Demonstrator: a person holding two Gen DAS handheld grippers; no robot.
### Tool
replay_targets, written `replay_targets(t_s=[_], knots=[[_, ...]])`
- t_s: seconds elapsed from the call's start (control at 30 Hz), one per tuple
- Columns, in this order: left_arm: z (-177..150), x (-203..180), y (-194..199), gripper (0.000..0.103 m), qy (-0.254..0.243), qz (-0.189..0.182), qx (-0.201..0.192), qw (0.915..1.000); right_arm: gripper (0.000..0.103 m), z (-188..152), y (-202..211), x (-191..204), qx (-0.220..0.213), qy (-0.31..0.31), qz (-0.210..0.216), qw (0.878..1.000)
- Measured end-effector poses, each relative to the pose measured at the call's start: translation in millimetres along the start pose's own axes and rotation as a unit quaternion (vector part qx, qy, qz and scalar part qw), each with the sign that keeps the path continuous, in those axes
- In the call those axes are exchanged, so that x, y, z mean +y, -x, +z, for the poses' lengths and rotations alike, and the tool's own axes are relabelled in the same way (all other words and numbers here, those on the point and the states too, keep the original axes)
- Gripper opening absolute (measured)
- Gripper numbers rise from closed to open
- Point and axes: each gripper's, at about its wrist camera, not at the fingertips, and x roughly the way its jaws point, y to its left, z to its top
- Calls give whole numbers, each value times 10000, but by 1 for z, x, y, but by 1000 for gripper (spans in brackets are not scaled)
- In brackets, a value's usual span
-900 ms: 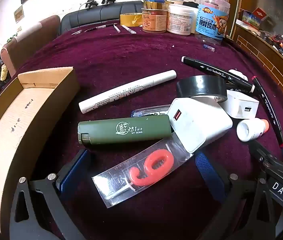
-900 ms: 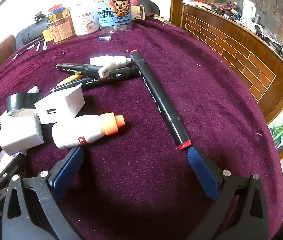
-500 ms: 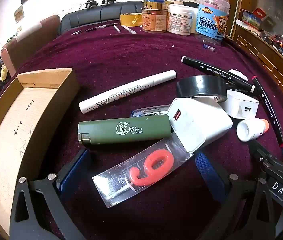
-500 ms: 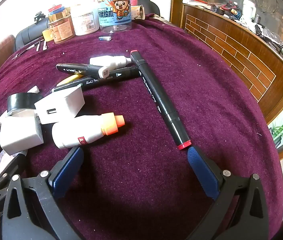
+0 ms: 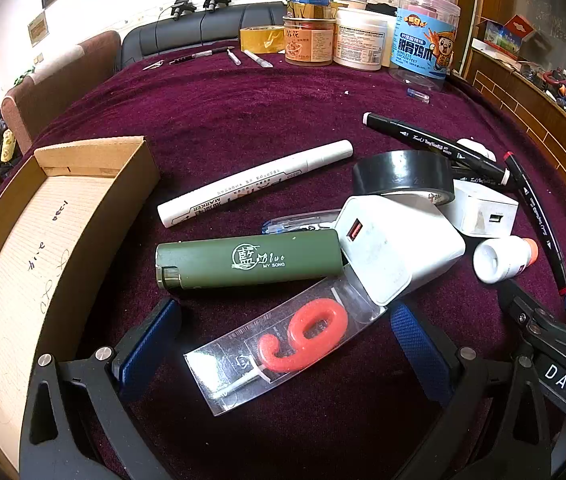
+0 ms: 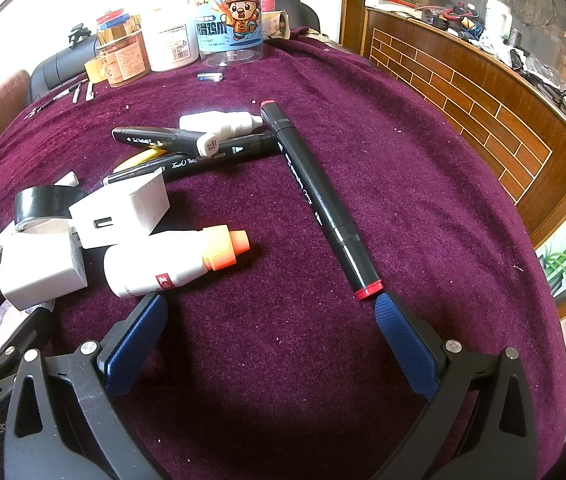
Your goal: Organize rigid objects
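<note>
My left gripper [image 5: 283,320] is open, its blue pads on either side of a clear packet with a red number-nine candle [image 5: 303,340]. Beyond it lie a green tube [image 5: 249,260], a white charger [image 5: 399,248], a white marker [image 5: 255,182] and a black tape roll [image 5: 403,172]. An open cardboard box [image 5: 43,240] lies on the left. My right gripper [image 6: 271,312] is open and empty over bare cloth. A white bottle with an orange cap [image 6: 175,260] lies just beyond its left pad, and a black marker with red ends [image 6: 319,196] ends at its right pad.
A smaller white charger [image 6: 119,216], two more black markers [image 6: 187,152] and a small white bottle [image 6: 223,122] lie in the pile. Jars and a tape roll [image 5: 263,38] stand at the table's far edge. A brick-patterned wooden counter [image 6: 483,112] runs along the right.
</note>
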Motion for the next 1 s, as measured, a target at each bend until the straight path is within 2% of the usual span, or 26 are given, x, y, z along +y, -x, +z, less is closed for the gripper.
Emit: replay_targets(t_s=[0.13,0.2,0.3,0.37,0.47,0.57,0.67,0.77,0.87,1.0], knots=[[0,0,0,102,-32,-12,12,10000,103,1,1,1,2,2,-3,10000],[-1,3,4,102,-229,-199,196,9993,103,3,1,0,8,56,42,10000],[-3,8,8,101,-438,-459,550,9965,103,5,1,5,103,654,447,9968],[-8,9,12,101,-571,-541,599,9951,103,3,1,6,271,986,753,9919],[-19,5,17,102,-659,-433,316,9964,103,3,8,-5,413,401,1062,9927],[-22,3,19,102,-642,-340,277,9970,103,1,10,-5,533,234,919,9941],[-22,4,20,102,-679,-265,247,9970,103,-4,10,14,436,855,471,9943],[-20,10,17,102,-567,-405,305,9971,103,-3,12,5,497,658,498,9953],[-20,10,16,102,-565,-392,301,9972,99,-3,39,-9,23,402,409,9983],[-21,8,17,102,-548,-334,292,9975,99,15,98,-22,-1377,181,82,9903]])
